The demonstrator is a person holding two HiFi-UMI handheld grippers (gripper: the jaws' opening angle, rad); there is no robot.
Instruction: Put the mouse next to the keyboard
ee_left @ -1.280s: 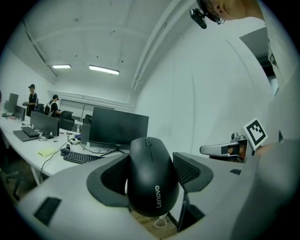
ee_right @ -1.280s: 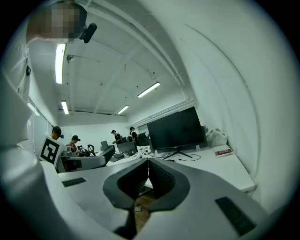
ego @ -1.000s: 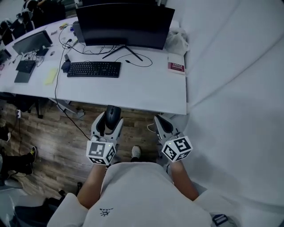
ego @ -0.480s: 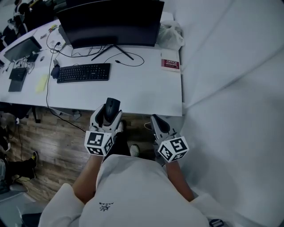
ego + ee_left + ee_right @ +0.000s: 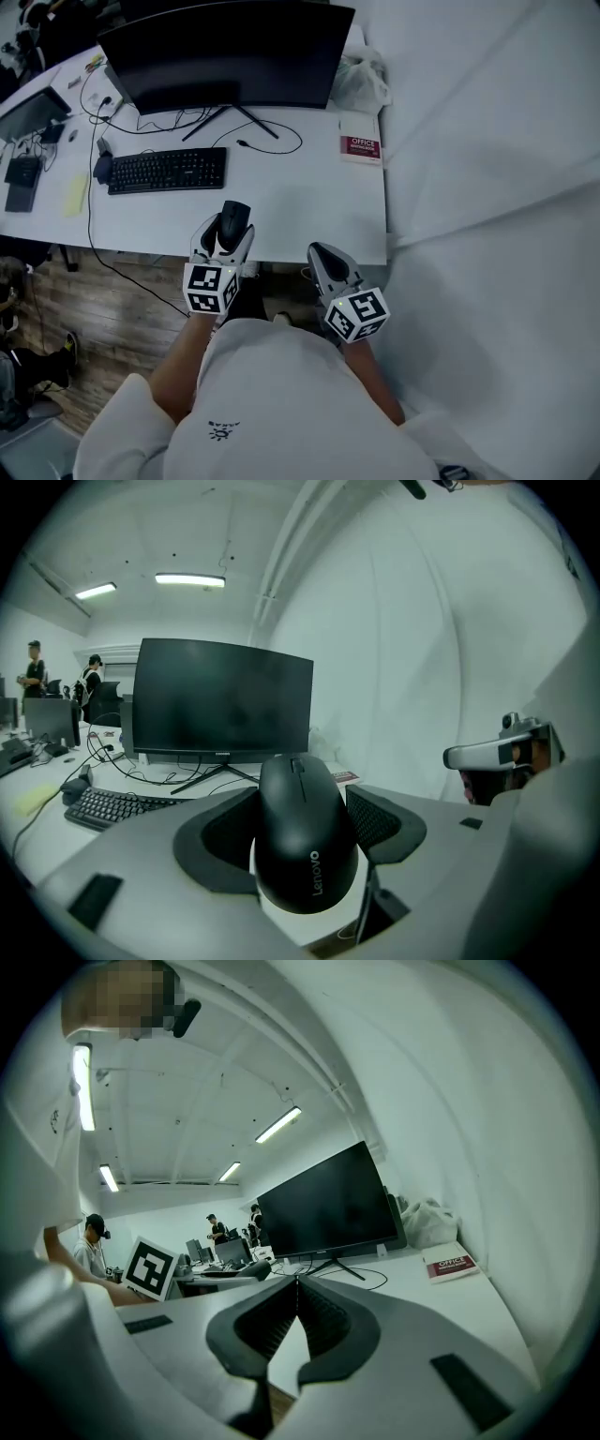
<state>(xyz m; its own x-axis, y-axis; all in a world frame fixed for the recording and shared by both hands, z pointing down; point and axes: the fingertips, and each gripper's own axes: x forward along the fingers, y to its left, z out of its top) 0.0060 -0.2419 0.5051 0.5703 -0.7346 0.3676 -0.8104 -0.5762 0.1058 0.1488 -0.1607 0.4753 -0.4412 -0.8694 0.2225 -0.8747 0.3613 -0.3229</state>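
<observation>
Left gripper (image 5: pixel 228 236) fingers (image 5: pixel 221 834) pinch the mouse (image 5: pixel 233 217) by its sides, probably for a level carry, over the bench (image 5: pixel 309 211) front edge, well apart from the keyboard (image 5: pixel 167 170). Right gripper (image 5: pixel 322 253) is closed on nothing, just spare.

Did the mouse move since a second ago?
Yes. The mouse went forward: before, it hung over the floor, short of the desk edge; now it is over the desk, nearer the keyboard.

Right gripper (image 5: pixel 297 1282) pinched closed, nothing in it, at the desk's (image 5: pixel 412 1302) near edge. Monitor (image 5: pixel 328 1202) along the far edge, red book (image 5: pixel 452 1266) by the right edge.
</observation>
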